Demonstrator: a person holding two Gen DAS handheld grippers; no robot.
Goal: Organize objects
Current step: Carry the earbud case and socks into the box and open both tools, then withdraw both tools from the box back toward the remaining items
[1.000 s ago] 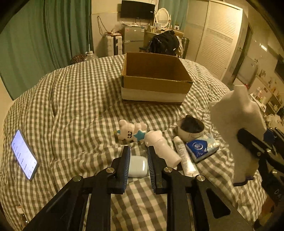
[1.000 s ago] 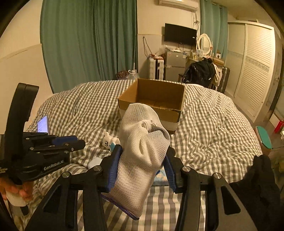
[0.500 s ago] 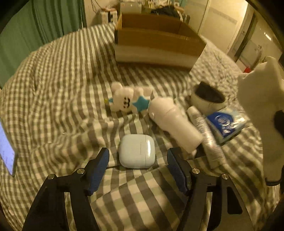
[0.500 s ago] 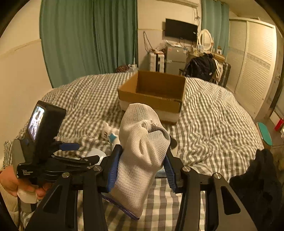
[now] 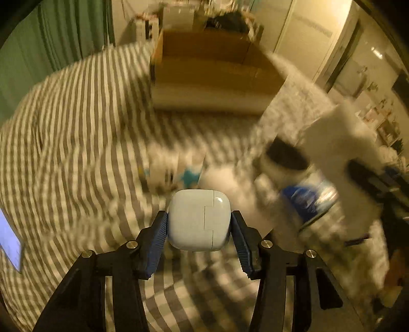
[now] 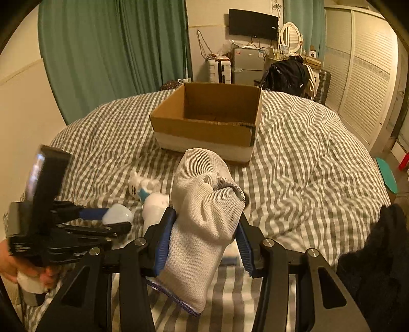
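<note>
Cardboard box (image 6: 208,120) lies straight ahead of both: left gripper (image 5: 199,224) clamps earbud case (image 5: 199,219), right gripper (image 6: 204,237) clamps white sock (image 6: 202,224) (right looks nearer).

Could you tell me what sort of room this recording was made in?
Most likely a bedroom in a home: the work surface is a bed with a checked duvet, and there are louvred wardrobe doors, green curtains and a wall television.

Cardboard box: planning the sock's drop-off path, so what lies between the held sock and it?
Right wrist view: only bare checked bedspread separates the sock from the cardboard box.
</note>
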